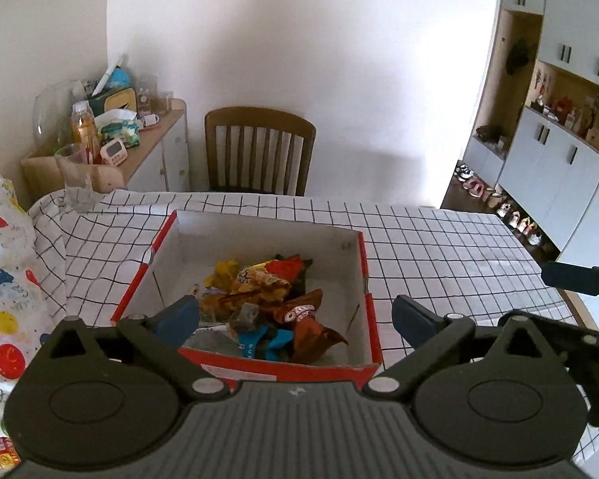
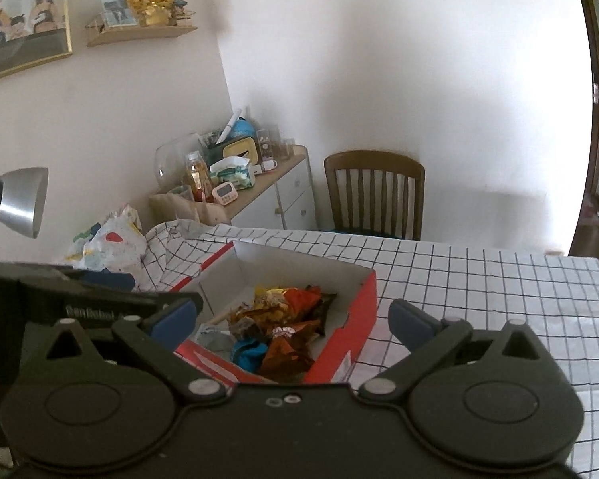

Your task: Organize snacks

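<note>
A red cardboard box (image 1: pixel 259 365) with white inner walls sits on the checked tablecloth (image 1: pixel 439 263). Inside it lies a heap of snack packets (image 1: pixel 259 283): yellow, orange and blue ones, plus a brown Oreo packet (image 1: pixel 307 319). My left gripper (image 1: pixel 297 315) hangs open above the box's near edge, nothing between its blue pads. From the right, my right gripper (image 2: pixel 293 315) is also open and empty over the same box (image 2: pixel 363 311) and its packets (image 2: pixel 283 319). A blue fingertip (image 1: pixel 571 279) of the right gripper shows at the left wrist view's right edge.
A wooden chair (image 1: pixel 259 151) stands behind the table's far edge. A cluttered side cabinet (image 1: pixel 159 147) is at the back left. A balloon-print bag (image 1: pixel 4 279) and a clear cup (image 1: pixel 76 179) sit left of the box. A silver lamp shade (image 2: pixel 24 199) hangs at the left.
</note>
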Available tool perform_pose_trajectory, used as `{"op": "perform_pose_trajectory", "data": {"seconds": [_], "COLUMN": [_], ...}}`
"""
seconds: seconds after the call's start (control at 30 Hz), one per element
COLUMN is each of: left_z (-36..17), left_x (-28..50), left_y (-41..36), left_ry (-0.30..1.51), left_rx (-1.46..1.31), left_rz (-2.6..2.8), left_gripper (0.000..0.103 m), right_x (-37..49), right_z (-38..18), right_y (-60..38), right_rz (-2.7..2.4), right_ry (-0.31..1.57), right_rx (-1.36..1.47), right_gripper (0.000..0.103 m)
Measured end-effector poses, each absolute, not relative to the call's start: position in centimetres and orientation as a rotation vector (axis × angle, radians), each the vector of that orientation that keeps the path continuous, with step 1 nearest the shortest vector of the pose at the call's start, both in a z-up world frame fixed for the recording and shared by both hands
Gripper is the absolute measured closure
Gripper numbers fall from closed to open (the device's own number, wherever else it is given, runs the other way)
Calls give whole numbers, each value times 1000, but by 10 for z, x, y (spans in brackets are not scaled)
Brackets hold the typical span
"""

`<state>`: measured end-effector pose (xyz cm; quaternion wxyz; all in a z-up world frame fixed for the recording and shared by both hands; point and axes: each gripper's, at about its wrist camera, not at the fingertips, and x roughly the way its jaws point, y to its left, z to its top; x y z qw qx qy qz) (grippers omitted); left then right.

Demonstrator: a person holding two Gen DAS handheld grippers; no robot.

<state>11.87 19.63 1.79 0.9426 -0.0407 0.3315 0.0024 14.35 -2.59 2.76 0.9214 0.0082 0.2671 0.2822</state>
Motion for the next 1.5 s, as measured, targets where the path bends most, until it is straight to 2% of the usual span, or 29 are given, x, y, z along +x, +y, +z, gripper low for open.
{"op": "perform_pose_trajectory", "data": {"seconds": [0.6,1.5], "left_z": [31,31], "left_x": [98,94], "left_y": [177,184], "left_ry": [668,691], "left_rx": [-69,-105], "left_rz": [-54,-28], "left_gripper": [0,0], "right_x": [118,124], "right_z": [30,30], "right_y": [-41,-40], "right_rz": [514,490], "right_ry": [558,589], "right_rx": [40,77], "right_gripper": [0,0]}}
